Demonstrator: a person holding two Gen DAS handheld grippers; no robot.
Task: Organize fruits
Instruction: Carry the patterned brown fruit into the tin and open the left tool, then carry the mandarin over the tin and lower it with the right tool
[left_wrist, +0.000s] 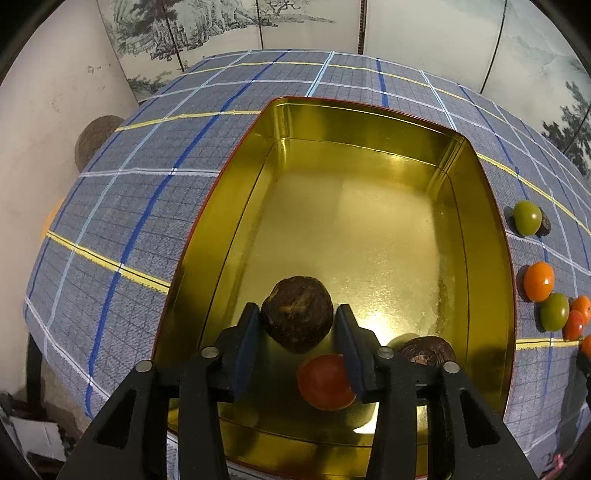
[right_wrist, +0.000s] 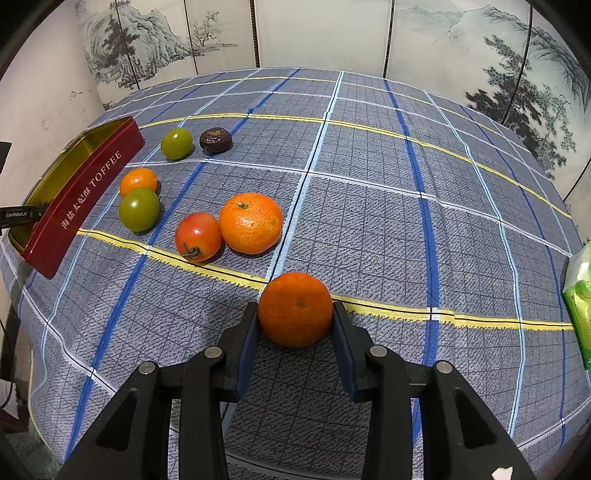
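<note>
Over the gold tin (left_wrist: 491, 258), the left gripper (left_wrist: 299, 325) has its fingers released around a brown fruit (left_wrist: 297, 314), a tomato (left_wrist: 325, 382) below. The right gripper (right_wrist: 295, 314) clenches an orange (right_wrist: 295, 309) above the counter (right_wrist: 406, 221). A loosened grip could send the orange rolling away.

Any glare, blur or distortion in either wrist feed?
Left wrist: hard glare on the gold tin's floor, hot spot by the right finger; edges curve strongly. Right wrist: even light, soft shadow under the held orange, plaid tablecloth lines bow outward. Both sharp.
</note>
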